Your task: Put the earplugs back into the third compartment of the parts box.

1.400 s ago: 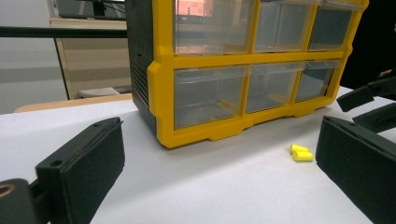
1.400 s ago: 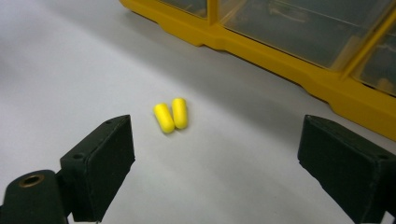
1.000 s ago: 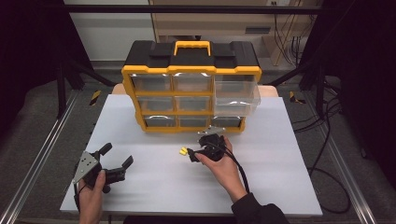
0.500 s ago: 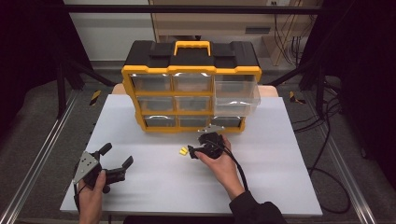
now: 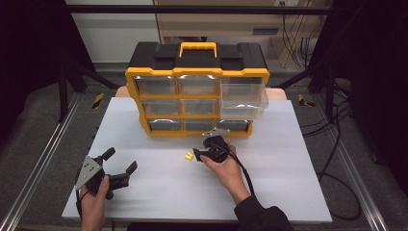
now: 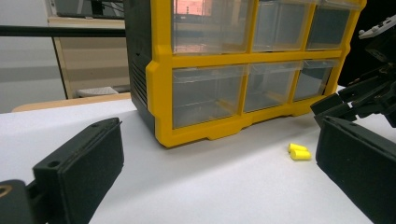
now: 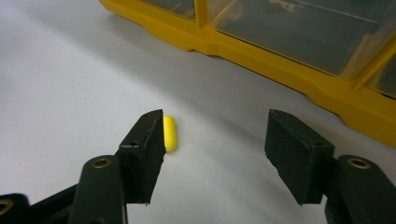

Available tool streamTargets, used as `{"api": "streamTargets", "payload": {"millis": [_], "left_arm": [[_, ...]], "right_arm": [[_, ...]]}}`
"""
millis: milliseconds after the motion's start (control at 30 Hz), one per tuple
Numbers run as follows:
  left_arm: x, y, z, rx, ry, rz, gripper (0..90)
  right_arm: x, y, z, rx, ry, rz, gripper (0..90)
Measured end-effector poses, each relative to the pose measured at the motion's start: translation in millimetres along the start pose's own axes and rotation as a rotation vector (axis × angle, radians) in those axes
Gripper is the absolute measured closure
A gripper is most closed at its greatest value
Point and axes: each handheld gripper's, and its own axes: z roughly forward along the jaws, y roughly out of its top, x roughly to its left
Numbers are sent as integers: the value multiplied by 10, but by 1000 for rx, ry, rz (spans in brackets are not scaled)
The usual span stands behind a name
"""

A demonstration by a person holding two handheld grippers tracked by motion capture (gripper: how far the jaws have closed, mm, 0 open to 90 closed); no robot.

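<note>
Our right gripper [image 5: 197,154] is low over the white table [image 5: 288,183] with its jaws spread wide, grasping nothing. In the right gripper view, one yellow earplug [image 7: 169,133] lies just beside the inner face of one jaw; whether they touch, we cannot tell. From above, we see two yellow earplugs [image 5: 188,156] side by side, just in front of the yellow drawer organizer [image 5: 197,89], whose upper right drawer [image 5: 244,96] is pulled out. Our left gripper [image 5: 118,166] rests near the table's left front, jaws released and apart, well away from the earplugs.
</note>
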Motion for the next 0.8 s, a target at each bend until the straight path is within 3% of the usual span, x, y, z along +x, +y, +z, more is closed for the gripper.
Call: {"api": "streamTargets", "payload": {"millis": [400, 800], "left_arm": [[-2, 3, 4, -1, -3, 0, 7], [-3, 4, 12, -1, -7, 3, 7]], "right_arm": [[123, 20, 110, -9, 30, -13, 503], [123, 51, 145, -3, 39, -43, 637]]}}
